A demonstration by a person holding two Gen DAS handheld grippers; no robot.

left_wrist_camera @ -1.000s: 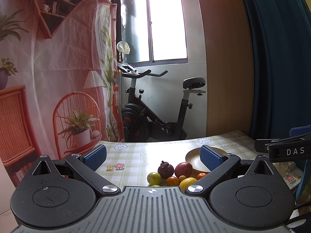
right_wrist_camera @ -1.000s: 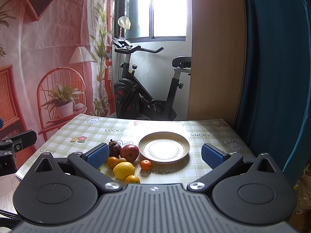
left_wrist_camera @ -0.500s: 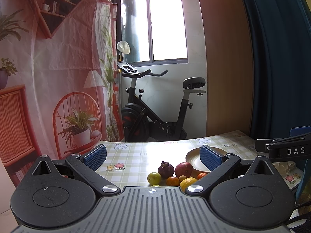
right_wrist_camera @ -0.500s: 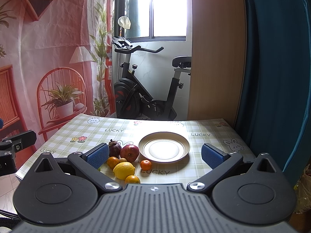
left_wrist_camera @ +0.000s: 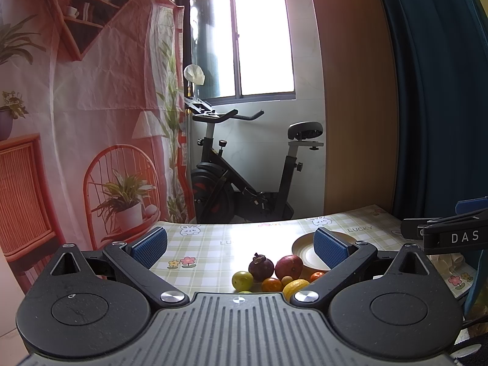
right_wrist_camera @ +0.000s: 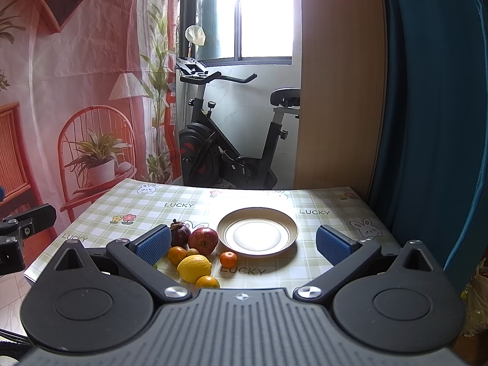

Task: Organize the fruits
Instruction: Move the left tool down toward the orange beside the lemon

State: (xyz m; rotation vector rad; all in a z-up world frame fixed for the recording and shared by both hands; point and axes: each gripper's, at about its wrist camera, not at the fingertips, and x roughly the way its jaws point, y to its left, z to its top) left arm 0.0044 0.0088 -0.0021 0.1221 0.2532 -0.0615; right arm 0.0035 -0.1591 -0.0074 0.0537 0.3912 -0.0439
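An empty white plate (right_wrist_camera: pixel 257 235) sits on the checked tablecloth (right_wrist_camera: pixel 189 210). Left of it lies a cluster of fruit: a dark mangosteen (right_wrist_camera: pixel 180 233), a red apple (right_wrist_camera: pixel 203 240), a yellow lemon (right_wrist_camera: pixel 194 268) and small oranges (right_wrist_camera: pixel 228 259). The left wrist view shows the same cluster with a green fruit (left_wrist_camera: pixel 242 279) and the apple (left_wrist_camera: pixel 289 266), the plate (left_wrist_camera: pixel 305 248) partly behind a finger. My right gripper (right_wrist_camera: pixel 242 242) is open and empty, held back above the table's near edge. My left gripper (left_wrist_camera: pixel 239 242) is open and empty, to the left of the fruit.
An exercise bike (right_wrist_camera: pixel 225 140) stands beyond the table's far edge under a window. A pink printed backdrop (right_wrist_camera: pixel 76 76) hangs at the left, a blue curtain (right_wrist_camera: pixel 433 122) at the right. The right gripper's side shows in the left wrist view (left_wrist_camera: pixel 448 235).
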